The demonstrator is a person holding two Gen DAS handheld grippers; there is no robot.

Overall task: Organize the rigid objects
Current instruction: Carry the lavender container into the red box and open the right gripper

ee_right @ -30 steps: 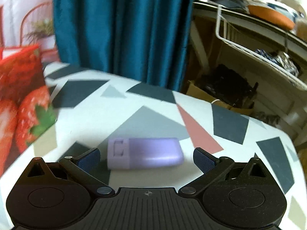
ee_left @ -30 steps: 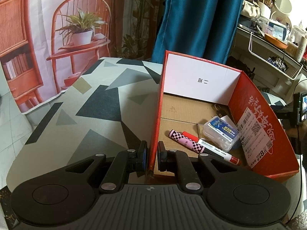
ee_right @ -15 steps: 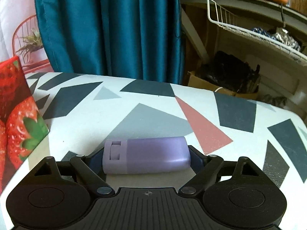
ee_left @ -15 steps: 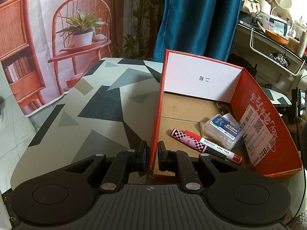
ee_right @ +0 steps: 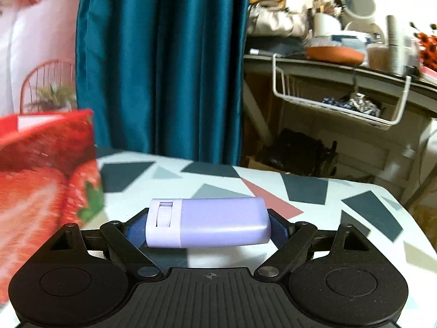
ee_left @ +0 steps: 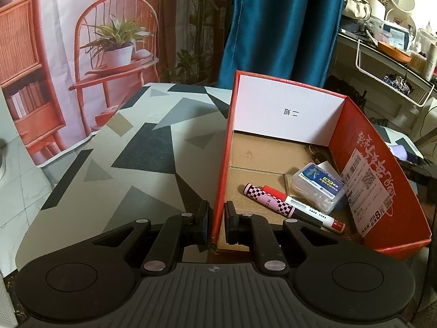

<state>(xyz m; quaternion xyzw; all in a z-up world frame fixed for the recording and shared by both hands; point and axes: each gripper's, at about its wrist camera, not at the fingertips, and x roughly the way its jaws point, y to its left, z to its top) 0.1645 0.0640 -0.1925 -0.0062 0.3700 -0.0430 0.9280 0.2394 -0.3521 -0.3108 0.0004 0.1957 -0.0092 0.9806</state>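
Note:
My left gripper [ee_left: 217,221] is shut on the near end of the left wall of the red strawberry-print box [ee_left: 286,112]. In the box lie a pink checkered marker [ee_left: 269,201], a red-and-white marker [ee_left: 306,210] and a clear plastic case [ee_left: 316,187]. In the right wrist view, my right gripper [ee_right: 207,229] is shut on a lilac plastic case [ee_right: 213,222]. The case lies crosswise between the blue pads [ee_right: 135,229], with its wheel end to the left. The box's outer side [ee_right: 46,169] stands close on the left, blurred.
The table wears a cloth [ee_left: 142,147] with grey, black and pink shapes. Behind it hang a teal curtain [ee_right: 164,68] and a printed backdrop [ee_left: 82,41]. A cluttered shelf with a white wire basket [ee_right: 336,104] stands to the right, beyond the table's edge.
My right gripper closed on the lilac case and swung with it towards the box, which now fills more of the left side. The left gripper kept its hold and stayed put.

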